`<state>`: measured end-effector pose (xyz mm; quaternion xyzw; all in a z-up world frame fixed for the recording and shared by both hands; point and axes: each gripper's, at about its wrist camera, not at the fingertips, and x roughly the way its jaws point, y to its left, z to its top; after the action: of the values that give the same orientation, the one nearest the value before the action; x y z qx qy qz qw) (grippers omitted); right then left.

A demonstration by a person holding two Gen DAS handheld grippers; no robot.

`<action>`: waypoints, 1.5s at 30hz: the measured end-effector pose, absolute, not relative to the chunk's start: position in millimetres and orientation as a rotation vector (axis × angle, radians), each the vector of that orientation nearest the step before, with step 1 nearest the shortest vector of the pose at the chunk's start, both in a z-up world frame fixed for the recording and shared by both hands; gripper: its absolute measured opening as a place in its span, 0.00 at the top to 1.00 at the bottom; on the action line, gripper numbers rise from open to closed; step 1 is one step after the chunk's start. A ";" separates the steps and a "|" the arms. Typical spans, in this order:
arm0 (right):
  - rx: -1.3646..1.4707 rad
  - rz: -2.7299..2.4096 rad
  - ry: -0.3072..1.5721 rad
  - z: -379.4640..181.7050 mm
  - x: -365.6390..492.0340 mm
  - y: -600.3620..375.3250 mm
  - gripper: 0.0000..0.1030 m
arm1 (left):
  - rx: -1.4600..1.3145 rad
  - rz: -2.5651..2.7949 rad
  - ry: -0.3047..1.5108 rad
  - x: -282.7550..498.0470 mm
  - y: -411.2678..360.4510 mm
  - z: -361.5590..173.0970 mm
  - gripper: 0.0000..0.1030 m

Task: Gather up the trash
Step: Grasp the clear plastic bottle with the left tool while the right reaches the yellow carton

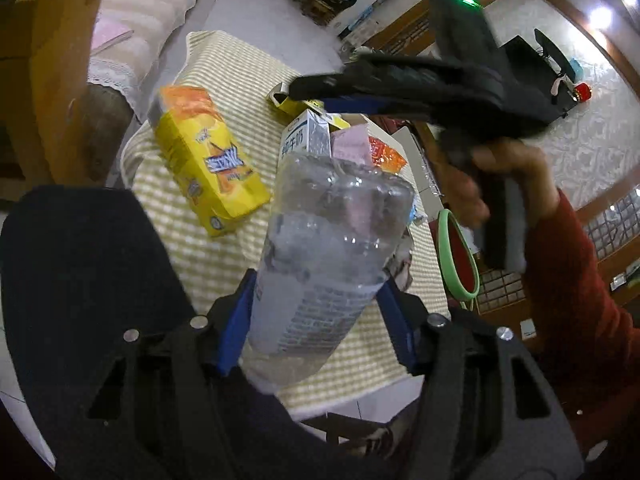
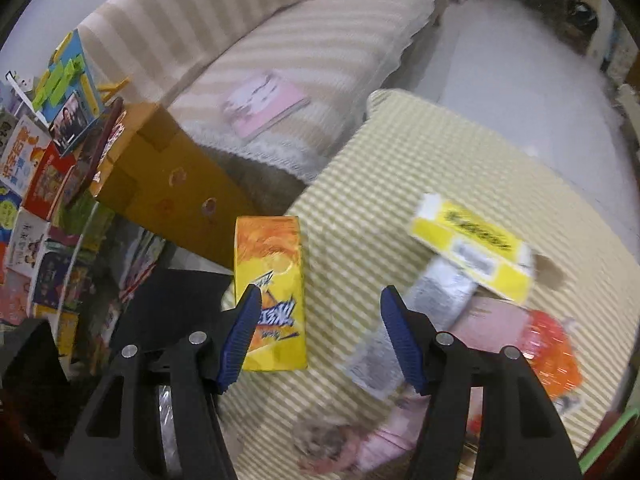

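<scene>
Jaws first: we are clamping the left gripper (image 1: 316,320) on a clear plastic bottle (image 1: 328,256), its blue pads pressing the labelled lower part from both sides, and the bottle is sticking out forward between them above the desk (image 1: 224,264). We are holding the right gripper (image 2: 320,336) with its jaws standing moderately apart and nothing between them, pointing down at the desk's yellow checked cloth.

Beyond the right jaws, a striped beige sofa (image 2: 280,40) is stretching across the far side, with a pink booklet (image 2: 264,104) lying on its seat. To the left of those jaws, a brown cardboard box (image 2: 172,184) is sitting beside a crowd of colourful books.

Just ahead of the right gripper's left finger, a yellow and orange drink carton (image 2: 272,288) is lying flat on the cloth, partly behind that fingertip. Ahead and to the right, a small yellow box (image 2: 472,248) is resting over a grey crumpled wrapper (image 2: 404,328), with an orange wrapper (image 2: 552,352) and pink paper beside them; all of this is blurred.

In the left wrist view, a white milk carton (image 1: 304,140) is standing just behind the held bottle, and our hand (image 1: 504,176) in a red sleeve is gripping the right tool's handle.
</scene>
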<state>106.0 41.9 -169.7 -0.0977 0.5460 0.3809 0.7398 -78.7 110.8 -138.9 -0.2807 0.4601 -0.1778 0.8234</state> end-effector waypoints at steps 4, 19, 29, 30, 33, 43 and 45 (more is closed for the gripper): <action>-0.227 0.875 1.234 -180.3 97.9 67.7 0.38 | -0.585 -0.391 0.960 -91.2 111.5 -135.5 0.48; -0.426 0.803 1.179 -204.9 83.1 100.4 0.68 | -0.563 -0.380 0.963 -86.2 107.7 -133.1 0.48; -0.067 0.675 1.028 -136.1 111.2 -9.3 0.82 | -0.511 -0.330 1.072 -42.0 95.8 -152.7 0.48; -0.042 0.666 1.016 -132.2 110.8 -17.9 0.86 | -0.516 -0.333 1.082 -36.7 93.5 -155.8 0.48; 0.015 0.625 0.981 -123.9 102.2 -50.0 1.00 | -0.519 -0.313 1.110 -24.4 85.3 -163.6 0.46; 0.085 0.542 1.047 -145.9 85.8 -102.5 0.91 | -0.574 -0.189 1.181 -4.5 81.4 -188.7 0.27; 0.099 0.536 1.049 -146.6 87.4 -105.5 0.76 | -0.611 -0.188 1.193 -3.1 85.3 -194.7 0.39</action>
<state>87.4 -105.5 -146.6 0.0469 0.4944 0.2528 0.8303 -3.1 85.3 -194.7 -0.2828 0.5521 -0.0870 0.7795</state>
